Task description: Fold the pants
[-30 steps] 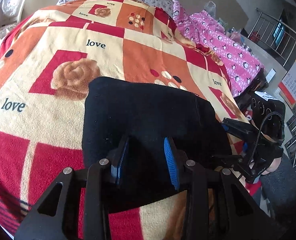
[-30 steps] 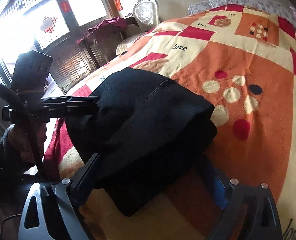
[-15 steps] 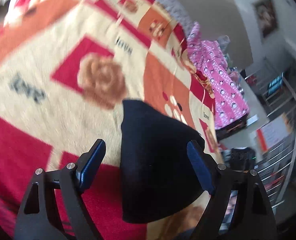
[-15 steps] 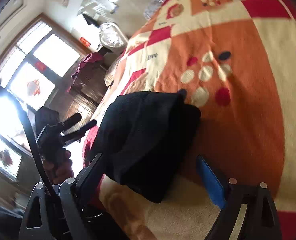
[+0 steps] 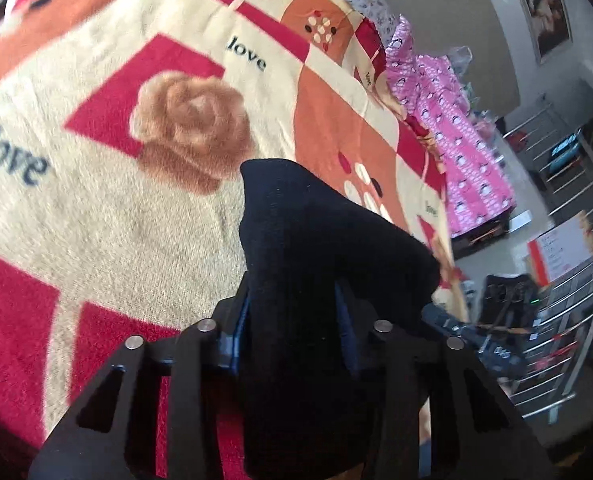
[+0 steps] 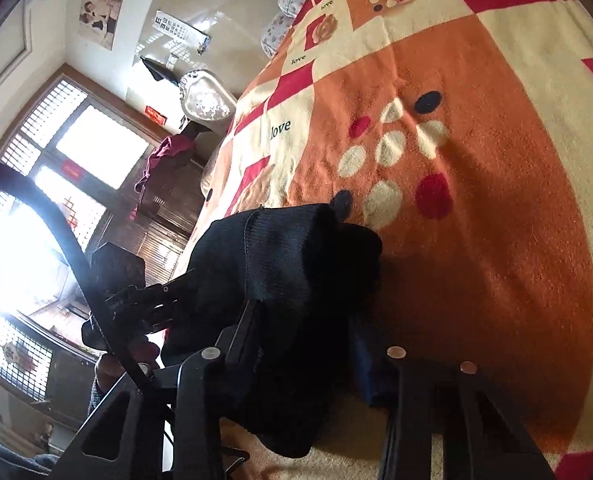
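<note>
While both jaws just closed, each gripper [image 5: 292, 320] [image 6: 304, 344] clamps the pants [image 5: 320, 240]

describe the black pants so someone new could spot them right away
A blanket of red, orange and cream squares covers the bed. The black pants lie folded in a thick bundle at its near edge, beside the orange square with white dots. They are the only plain dark thing there, pinched by both grippers' fingers.

Two wrist fisheyes, rolled and angled down close over the bed [image 5: 108, 216], share the black pants [image 5: 328, 248] at lower centre.
</note>
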